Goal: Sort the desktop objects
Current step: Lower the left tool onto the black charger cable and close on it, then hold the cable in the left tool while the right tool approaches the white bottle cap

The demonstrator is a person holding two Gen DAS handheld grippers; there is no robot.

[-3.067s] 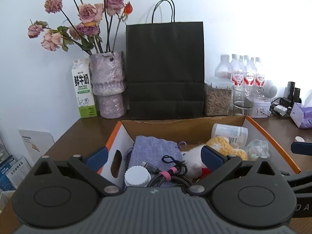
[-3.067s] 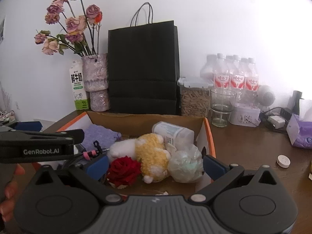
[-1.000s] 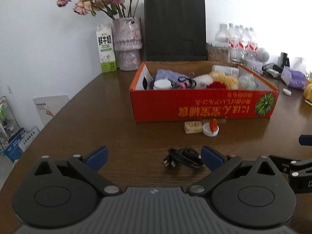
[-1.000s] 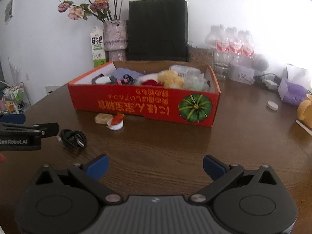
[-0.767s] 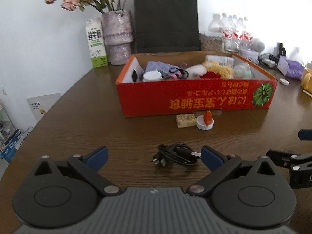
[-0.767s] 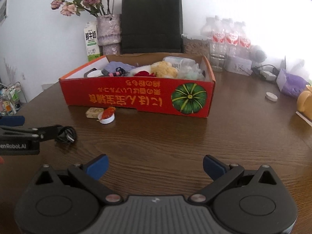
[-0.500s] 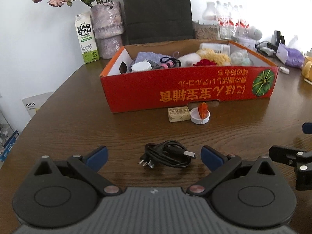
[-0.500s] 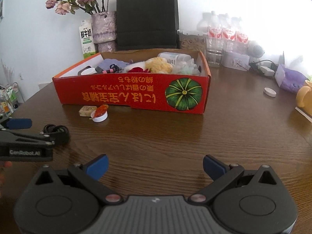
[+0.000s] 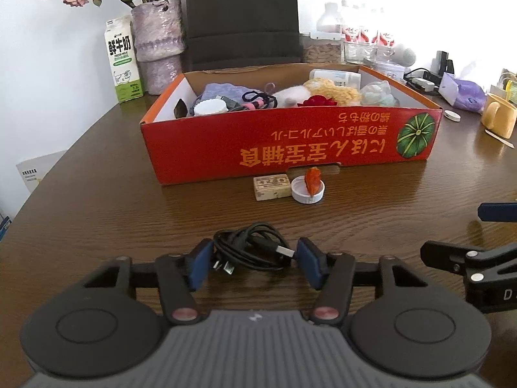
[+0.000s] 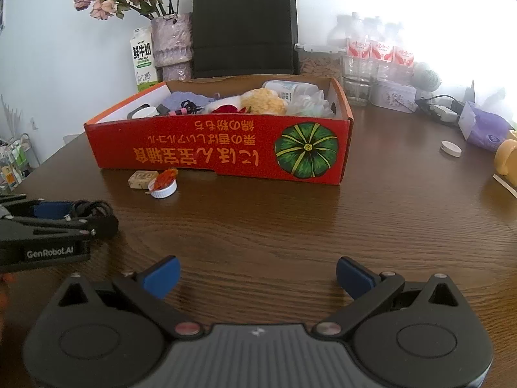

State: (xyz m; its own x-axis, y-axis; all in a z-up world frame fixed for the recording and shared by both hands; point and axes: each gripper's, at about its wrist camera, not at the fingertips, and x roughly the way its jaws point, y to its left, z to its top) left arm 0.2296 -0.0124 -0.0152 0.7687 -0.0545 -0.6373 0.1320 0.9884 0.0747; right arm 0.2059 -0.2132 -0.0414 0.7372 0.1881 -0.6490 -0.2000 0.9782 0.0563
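Left gripper around coiled black cable.

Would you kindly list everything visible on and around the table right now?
Cable: one, black, coiled between left gripper's pads.
Box: one, red, mid-table, holding toys, pouch, bottles.
Eraser: one, tan, before box.
Cap: one, white, orange scrap inside, beside eraser.
Milk carton: one, white-green, back left.
Vase: one, lilac, with dried roses.
Bag: one, black, behind box.
Mug: one, yellow, right.
Left gripper: open around cable.
Right gripper: open, empty.
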